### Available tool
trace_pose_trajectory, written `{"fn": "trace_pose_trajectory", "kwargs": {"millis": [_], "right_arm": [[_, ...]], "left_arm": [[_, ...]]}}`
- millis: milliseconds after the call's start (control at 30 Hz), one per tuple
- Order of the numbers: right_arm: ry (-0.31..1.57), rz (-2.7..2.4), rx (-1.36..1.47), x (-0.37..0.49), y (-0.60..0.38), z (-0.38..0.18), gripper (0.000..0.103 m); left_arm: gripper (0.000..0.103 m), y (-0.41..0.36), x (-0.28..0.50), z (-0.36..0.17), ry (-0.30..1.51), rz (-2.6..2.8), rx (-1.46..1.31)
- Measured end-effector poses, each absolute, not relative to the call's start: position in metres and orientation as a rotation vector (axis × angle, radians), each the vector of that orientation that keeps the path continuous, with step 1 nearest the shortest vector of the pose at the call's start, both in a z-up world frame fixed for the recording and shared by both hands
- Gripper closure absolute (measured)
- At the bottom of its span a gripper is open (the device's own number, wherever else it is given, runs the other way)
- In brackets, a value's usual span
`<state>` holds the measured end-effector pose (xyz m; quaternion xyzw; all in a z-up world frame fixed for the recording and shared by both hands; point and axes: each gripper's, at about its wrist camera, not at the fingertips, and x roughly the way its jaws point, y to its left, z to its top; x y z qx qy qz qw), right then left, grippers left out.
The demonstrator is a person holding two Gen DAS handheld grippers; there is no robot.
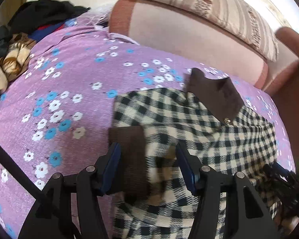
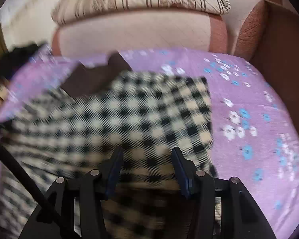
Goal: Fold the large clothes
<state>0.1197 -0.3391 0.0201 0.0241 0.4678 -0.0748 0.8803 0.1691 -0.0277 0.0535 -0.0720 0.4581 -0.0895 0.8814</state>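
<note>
A black-and-cream checked garment (image 1: 169, 119) with a dark brown collar (image 1: 215, 93) and brown cuff (image 1: 129, 145) lies on the purple flowered sheet (image 1: 69, 83). My left gripper (image 1: 147, 159) is open, its jaws apart over the cuff and the folded checked cloth. In the right wrist view the same garment (image 2: 129, 109) looks blurred, with the brown collar (image 2: 95, 77) at its far left. My right gripper (image 2: 147, 159) is open, fingers spread just above the garment's near edge. Neither gripper holds cloth.
A pink and rust sofa back (image 1: 189, 35) with a striped cushion (image 1: 219, 8) runs behind the sheet. A heap of dark and patterned clothes (image 1: 20, 39) sits at the far left. A sofa armrest (image 2: 269, 49) stands at the right.
</note>
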Motion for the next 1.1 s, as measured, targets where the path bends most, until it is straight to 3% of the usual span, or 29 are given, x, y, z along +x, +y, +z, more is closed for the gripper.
{"fn": "trace_pose_trajectory", "kwargs": {"millis": [300, 433, 500, 633, 867, 1100], "right_arm": [[1.075, -0.495, -0.108, 0.122, -0.388, 0.003, 0.045], [1.085, -0.483, -0.105, 0.119, -0.399, -0.001, 0.045], [1.081, -0.492, -0.144, 0.12, -0.398, -0.003, 0.045], [1.045, -0.492, -0.165, 0.115, -0.39, -0.001, 0.044], [0.969, -0.348, 0.106, 0.082, -0.406, 0.025, 0.042], [1.031, -0.271, 0.29, 0.04, -0.427, 0.004, 0.039]], "left_arm": [[0.035, -0.039, 0.163, 0.044, 0.927, -0.227, -0.082], [0.022, -0.034, 0.167, 0.023, 0.958, -0.172, -0.058], [0.021, -0.035, 0.171, 0.006, 1.009, -0.166, -0.036], [0.021, -0.035, 0.159, 0.023, 1.008, -0.17, -0.021], [0.021, 0.005, 0.116, 0.056, 0.959, -0.162, -0.072], [0.021, 0.054, 0.077, 0.032, 1.072, -0.211, -0.26]]}}
